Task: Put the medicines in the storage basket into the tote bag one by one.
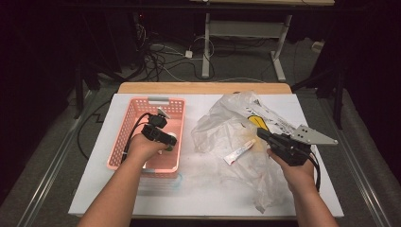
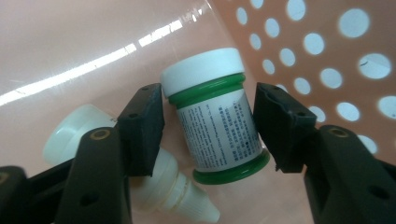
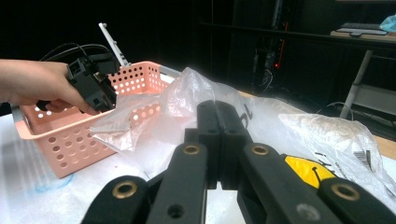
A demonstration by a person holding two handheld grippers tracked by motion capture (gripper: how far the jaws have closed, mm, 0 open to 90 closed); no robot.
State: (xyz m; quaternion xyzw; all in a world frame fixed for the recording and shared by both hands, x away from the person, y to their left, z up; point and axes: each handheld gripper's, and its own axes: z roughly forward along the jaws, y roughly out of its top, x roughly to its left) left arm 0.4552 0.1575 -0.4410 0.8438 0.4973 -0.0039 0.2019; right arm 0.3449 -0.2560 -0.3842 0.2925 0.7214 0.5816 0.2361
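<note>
The person is reaching the left tongs point(image 1: 166, 140) down into the pink basket point(image 1: 124, 127), and in the left gripper view the jaws are standing on either side of a small green jar point(image 2: 215, 114) with a white lid; a narrow gap shows at each pad, so they are released and not yet gripping it. The jar is lying on the basket floor just beside a white squeeze bottle point(image 2: 161, 186), near the perforated wall. The right tongs point(image 3: 219, 140) are clenched empty and hovering over the crumpled plastic bag point(image 1: 236, 123) on the worktop point(image 1: 198, 189). A small tube point(image 1: 239, 152) is lying on the bag, apart from the basket. Judging from this, two items are sitting in the basket and the tube remains outside; whether the jar is being set down or picked up, I cannot tell.
</note>
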